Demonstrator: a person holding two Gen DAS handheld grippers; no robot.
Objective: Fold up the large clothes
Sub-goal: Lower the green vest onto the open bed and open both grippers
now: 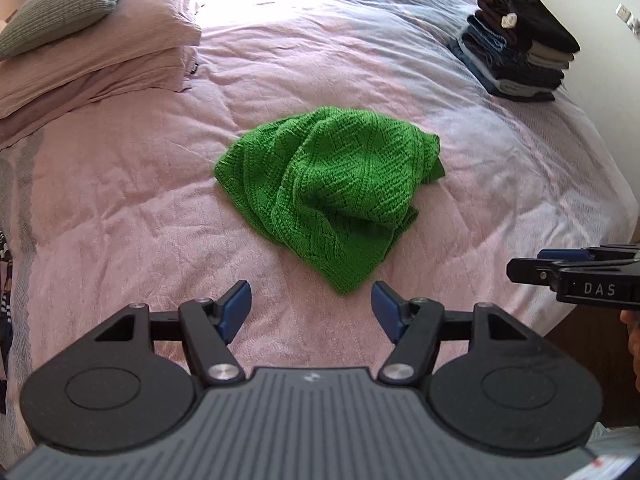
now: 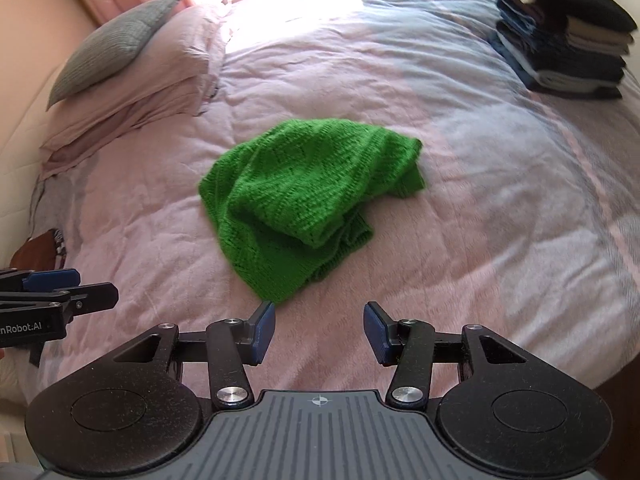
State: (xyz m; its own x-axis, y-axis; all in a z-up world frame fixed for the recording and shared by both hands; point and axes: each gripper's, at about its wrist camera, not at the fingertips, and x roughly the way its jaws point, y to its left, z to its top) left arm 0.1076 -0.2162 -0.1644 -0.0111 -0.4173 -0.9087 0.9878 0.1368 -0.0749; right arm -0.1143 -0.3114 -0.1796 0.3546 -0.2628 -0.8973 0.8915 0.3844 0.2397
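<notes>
A crumpled green knitted garment [image 1: 332,184] lies in a heap in the middle of the pink bed cover [image 1: 120,200]; the right wrist view shows the same green garment [image 2: 304,196]. My left gripper [image 1: 311,311] hovers over the cover just short of the garment's near corner, open with nothing between its blue pads. My right gripper [image 2: 319,330] is also open and empty, just short of the heap's near tip. Each gripper shows at the edge of the other's view: the right gripper [image 1: 532,268] and the left gripper [image 2: 94,292].
A tall stack of folded dark clothes [image 1: 520,52] stands at the bed's far right. Pink pillows [image 1: 100,60] with a grey cushion [image 1: 68,4] on top lie at the far left. Strong window light washes out the far side of the bed.
</notes>
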